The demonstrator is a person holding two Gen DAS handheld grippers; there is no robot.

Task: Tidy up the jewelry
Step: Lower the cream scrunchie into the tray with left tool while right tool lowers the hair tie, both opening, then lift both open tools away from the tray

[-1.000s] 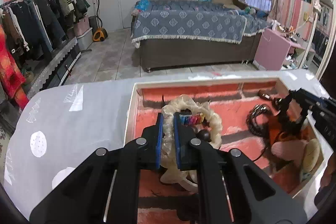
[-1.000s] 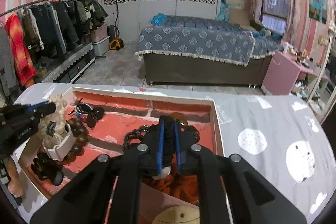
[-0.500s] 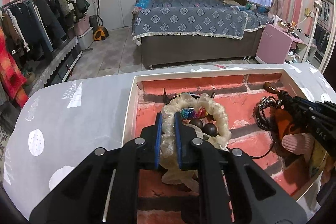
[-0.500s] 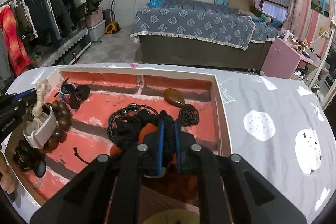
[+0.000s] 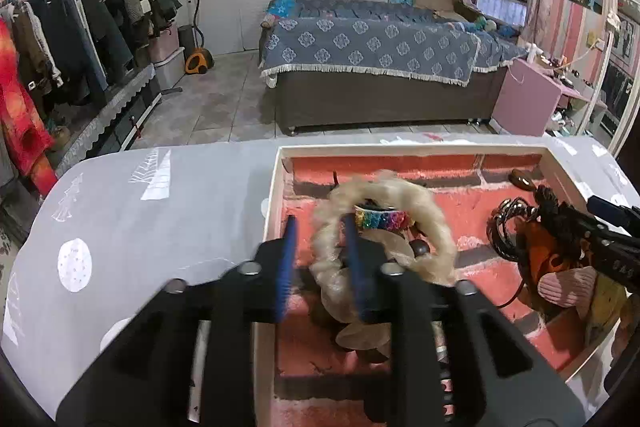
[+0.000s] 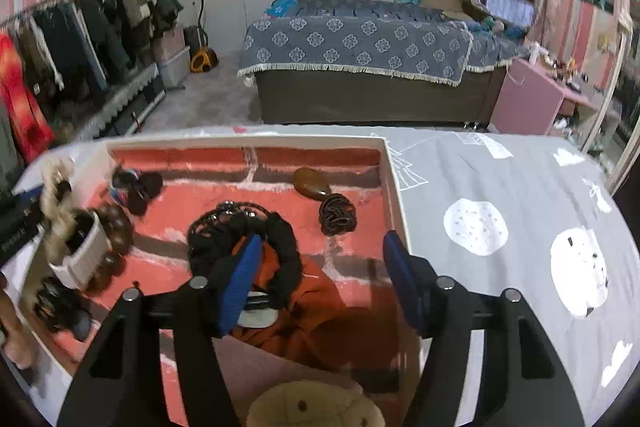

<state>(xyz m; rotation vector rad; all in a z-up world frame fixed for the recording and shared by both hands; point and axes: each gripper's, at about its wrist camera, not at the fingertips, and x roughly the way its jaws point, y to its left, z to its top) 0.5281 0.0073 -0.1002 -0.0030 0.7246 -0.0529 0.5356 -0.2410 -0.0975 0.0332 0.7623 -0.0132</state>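
Note:
A white-rimmed tray (image 5: 276, 195) lined in red brick pattern holds the jewelry. My left gripper (image 5: 321, 259) hovers over the tray's left end with its jaws opening. A cream braided ring (image 5: 420, 211) with a rainbow band (image 5: 382, 219) has its left side between the blue pads, leaning on the right one; neither pad presses it. My right gripper (image 6: 320, 277) is over the same tray (image 6: 394, 195), its jaws opening wide. A black scrunchie (image 6: 280, 239) lies on orange cloth (image 6: 320, 307) beside its left pad, not gripped.
Also in the tray are a brown stone pendant (image 6: 310, 183), a black coiled tie (image 6: 338, 213), a brown bead bracelet (image 6: 116, 227) and a white band (image 6: 80, 251). A grey patterned cloth (image 6: 500, 187) covers the table around the tray. A bed and a clothes rack stand beyond.
Both grippers were shut on their pieces, the left on the cream ring and the right on the black scrunchie. Both sets of jaws have now parted and let go.

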